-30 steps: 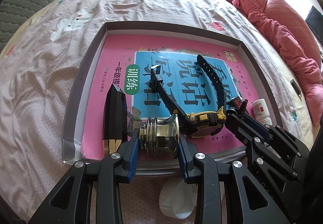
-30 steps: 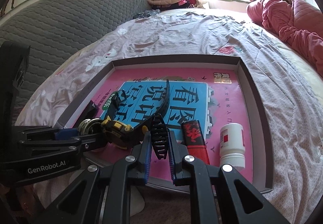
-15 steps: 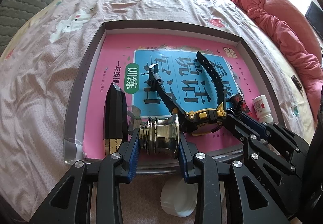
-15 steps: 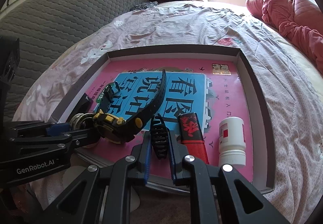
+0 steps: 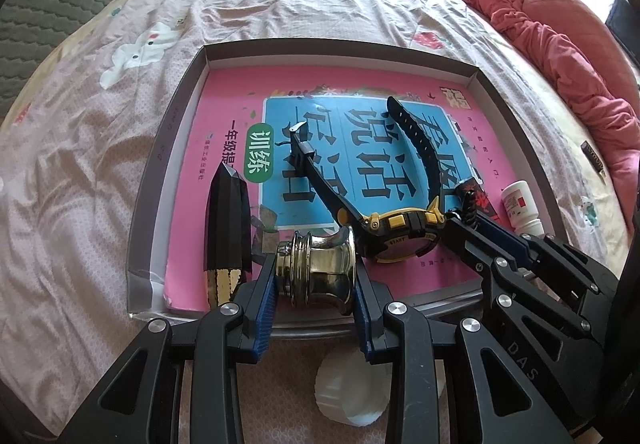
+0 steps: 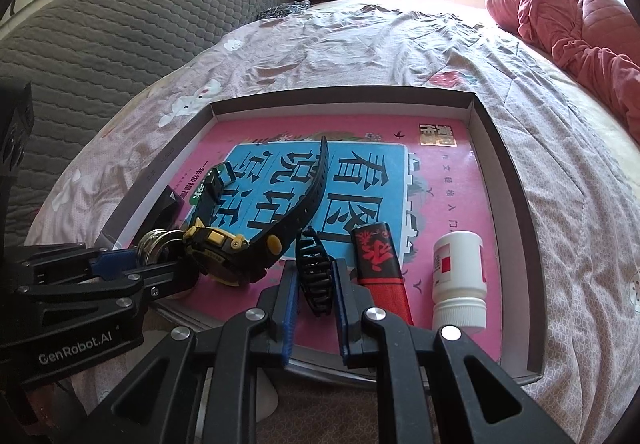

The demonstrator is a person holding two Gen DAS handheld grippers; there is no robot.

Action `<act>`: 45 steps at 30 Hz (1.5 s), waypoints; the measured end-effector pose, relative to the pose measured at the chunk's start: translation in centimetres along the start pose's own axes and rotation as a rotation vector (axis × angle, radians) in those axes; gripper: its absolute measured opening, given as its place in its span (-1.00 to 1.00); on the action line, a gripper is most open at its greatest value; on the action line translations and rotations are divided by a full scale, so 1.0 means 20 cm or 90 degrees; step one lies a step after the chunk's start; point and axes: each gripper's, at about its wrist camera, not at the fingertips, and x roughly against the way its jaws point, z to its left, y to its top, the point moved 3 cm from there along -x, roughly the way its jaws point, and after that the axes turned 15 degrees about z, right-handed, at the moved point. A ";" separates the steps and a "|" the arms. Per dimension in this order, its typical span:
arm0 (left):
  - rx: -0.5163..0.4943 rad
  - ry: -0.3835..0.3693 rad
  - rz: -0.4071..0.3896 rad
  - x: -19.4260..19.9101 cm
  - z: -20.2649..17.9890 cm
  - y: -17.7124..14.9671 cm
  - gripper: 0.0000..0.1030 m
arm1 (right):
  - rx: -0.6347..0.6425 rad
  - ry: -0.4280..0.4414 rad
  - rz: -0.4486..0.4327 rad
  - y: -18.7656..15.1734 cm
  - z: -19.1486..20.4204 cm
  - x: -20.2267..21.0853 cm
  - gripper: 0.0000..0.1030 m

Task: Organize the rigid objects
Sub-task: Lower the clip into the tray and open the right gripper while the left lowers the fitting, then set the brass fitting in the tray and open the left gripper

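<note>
- We hold two things at once over the near edge of the shallow grey cardboard tray (image 5: 176,147) that lies on the bed: our left gripper (image 5: 316,284) is clamped on a shiny brass spool-shaped metal piece (image 5: 320,268), and our right gripper (image 6: 314,284) is pinched shut on a black plastic hair claw clip (image 6: 316,276).
- We judge this the placing step: both pieces sit low, just above the pink-and-blue workbook (image 6: 440,179) lining the tray.
- Next we need a free spot for each, clear of the black-and-yellow digital wristwatch (image 5: 396,232), which touches the brass piece, then a gentle release so the round piece does not roll.
- Beside the clip lie a red-and-black flat stick (image 6: 380,260) and a white plastic pill bottle (image 6: 460,276).
- Readable writing: "GenRobot.AI" on the left gripper's body, "START" on the watch, large Chinese characters on the workbook cover.
</note>
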 end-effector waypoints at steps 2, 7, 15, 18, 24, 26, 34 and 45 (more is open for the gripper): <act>-0.001 0.003 0.001 0.00 0.00 0.00 -0.34 | -0.004 -0.003 0.000 0.00 -0.01 0.00 -0.66; 0.000 0.006 0.003 0.01 -0.01 0.00 -0.34 | -0.014 0.015 -0.007 0.00 -0.02 0.02 -0.41; 0.000 0.005 0.006 0.01 -0.02 -0.01 -0.33 | -0.014 0.018 -0.051 0.01 -0.03 0.10 -0.17; 0.003 0.000 0.009 0.01 -0.01 -0.01 -0.33 | -0.029 0.017 -0.060 0.01 -0.06 0.12 -0.16; 0.004 0.002 0.014 0.01 -0.01 0.00 -0.33 | -0.064 0.026 -0.075 0.02 -0.11 0.14 -0.15; 0.005 0.001 0.015 0.01 -0.01 0.00 -0.33 | -0.066 0.026 -0.075 0.02 -0.11 0.14 -0.15; 0.002 0.000 0.008 0.03 -0.02 -0.01 -0.28 | -0.068 0.019 -0.078 0.02 -0.12 0.14 -0.15; 0.017 0.000 -0.014 0.07 0.00 -0.03 -0.19 | -0.058 0.013 -0.084 0.02 -0.11 0.16 -0.01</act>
